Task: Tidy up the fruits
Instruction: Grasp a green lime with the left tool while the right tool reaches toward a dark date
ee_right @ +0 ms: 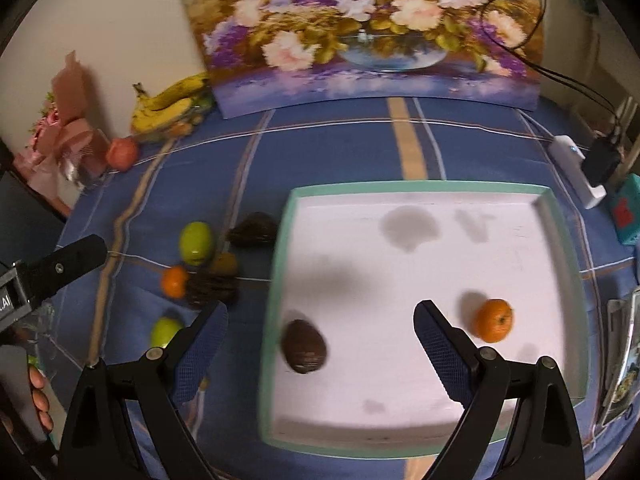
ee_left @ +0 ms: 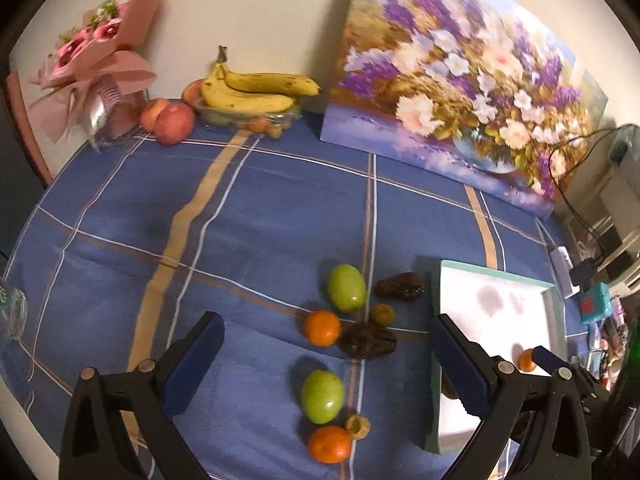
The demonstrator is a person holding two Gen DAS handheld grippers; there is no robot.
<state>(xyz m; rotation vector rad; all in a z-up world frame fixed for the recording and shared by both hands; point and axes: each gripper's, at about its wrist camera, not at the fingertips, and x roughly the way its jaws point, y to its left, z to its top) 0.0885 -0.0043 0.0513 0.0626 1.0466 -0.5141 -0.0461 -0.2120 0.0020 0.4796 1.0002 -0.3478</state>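
Under your tools, the blue plaid woven cloth [ee_left: 260, 216] on the counter looks soft and matt, with faint creases. The white tray with a mint-green rim [ee_right: 420, 190] has a flat, matt, paper-like floor with dull grey stains. Your black plastic left gripper [ee_left: 326, 364] and black plastic right gripper [ee_right: 320, 344] have jaws faced with dark blue, finely textured pads and small bright metal pins. The smooth green fruits [ee_left: 346, 288] gleam slightly; the dark brown wrinkled fruits [ee_left: 368, 341] look rough; the orange mandarin [ee_right: 494, 320] has a faint sheen.
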